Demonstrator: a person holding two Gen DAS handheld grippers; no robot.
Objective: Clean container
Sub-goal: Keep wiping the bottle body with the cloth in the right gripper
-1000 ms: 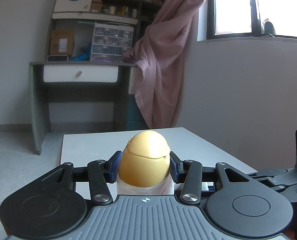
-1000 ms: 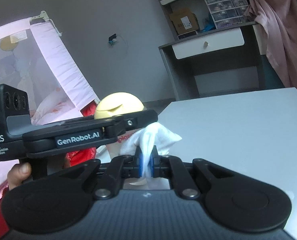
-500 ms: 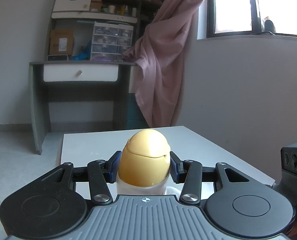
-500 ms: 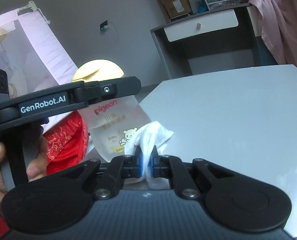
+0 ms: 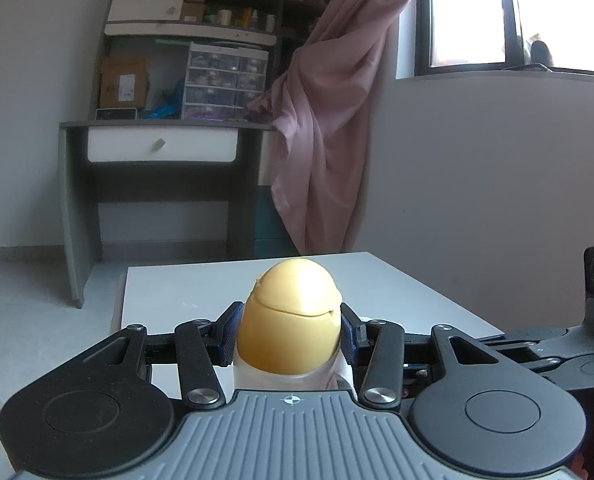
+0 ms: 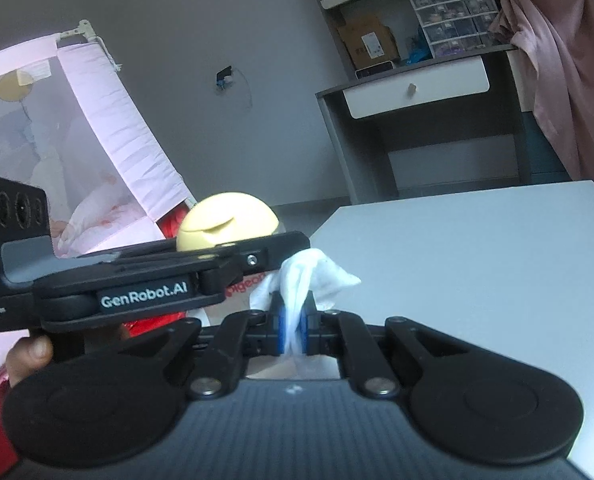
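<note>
The right gripper has dropped back since half a second ago, so the bottle's printed side is again mostly hidden behind the left gripper; I judge this one stroke of wiping. Left jaws clamp the bottle below its yellow cap, held above the table. Right jaws pinch a white tissue at the bottle's 4 o'clock, touching it.
</note>
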